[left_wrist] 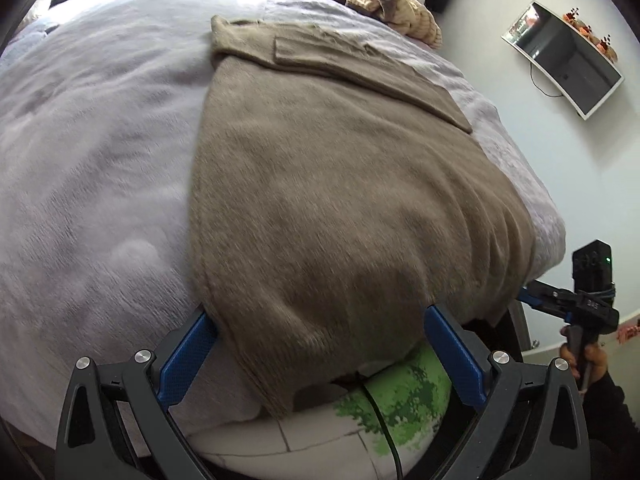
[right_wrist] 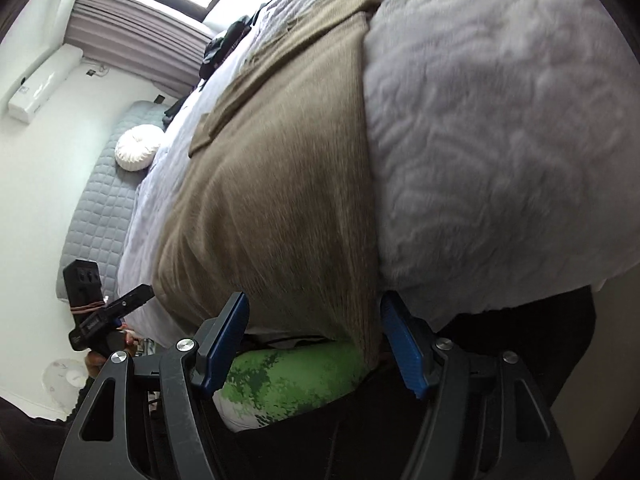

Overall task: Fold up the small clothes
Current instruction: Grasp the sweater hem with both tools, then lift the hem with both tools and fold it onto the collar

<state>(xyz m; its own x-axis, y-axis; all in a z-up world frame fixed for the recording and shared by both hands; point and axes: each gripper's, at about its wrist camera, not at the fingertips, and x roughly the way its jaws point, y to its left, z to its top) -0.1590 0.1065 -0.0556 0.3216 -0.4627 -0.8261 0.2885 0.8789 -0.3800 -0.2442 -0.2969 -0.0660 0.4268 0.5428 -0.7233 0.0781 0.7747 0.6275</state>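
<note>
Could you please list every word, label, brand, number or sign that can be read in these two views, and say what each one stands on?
None can be read with confidence.
Small pale marking on the black block of the right gripper, seen from the left wrist: too blurred to read.
Small pale marking on the black block of the left gripper, seen from the right wrist: too blurred to read.
Tiny label on the white wall-mounted air conditioner: too small to read.
Fuzzy brown knit sweater: no text visible.

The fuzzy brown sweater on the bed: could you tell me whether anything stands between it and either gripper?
Nothing visible does. The fuzzy brown sweater's near hem hangs off the bed edge between the open fingers of the left gripper and the right gripper.
</note>
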